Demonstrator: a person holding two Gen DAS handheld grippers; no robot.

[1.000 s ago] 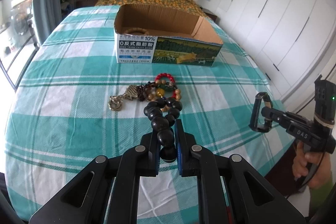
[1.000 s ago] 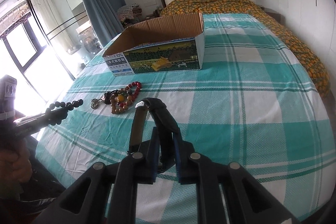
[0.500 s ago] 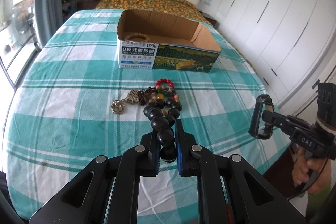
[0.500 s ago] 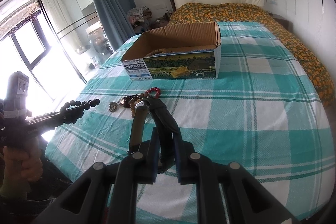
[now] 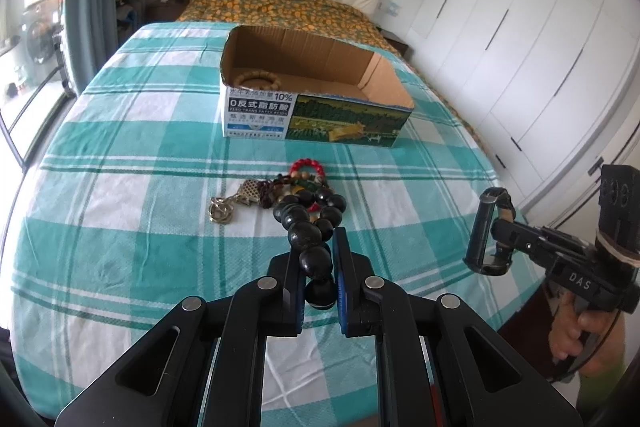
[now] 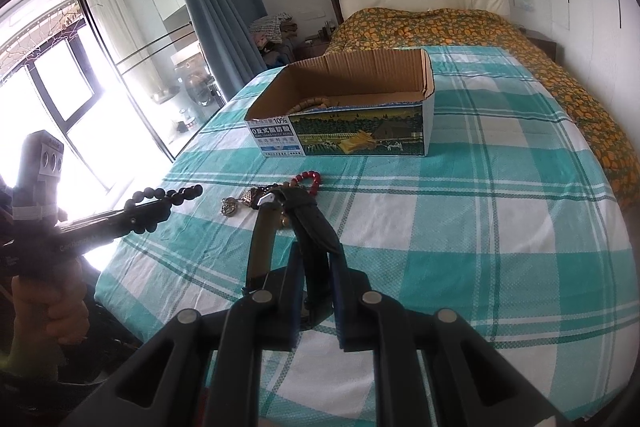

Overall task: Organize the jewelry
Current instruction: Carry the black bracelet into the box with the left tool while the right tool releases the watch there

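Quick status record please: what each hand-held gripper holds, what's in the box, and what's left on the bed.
left hand-held gripper: shut on dark bead bracelet
right hand-held gripper: shut on black watch strap
cardboard box: open, tan bead bracelet inside at its left end
on checked bedspread: jewelry pile with red bead bracelet and gold-coloured charm, in front of box

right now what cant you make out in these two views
- Floor of the cardboard box: in both views its near wall hides all but part of a tan bead bracelet.
- Jewelry pile: the black bead bracelet in the left gripper covers its near side.
- Pile in the right wrist view: the watch in the right gripper blocks most of it.
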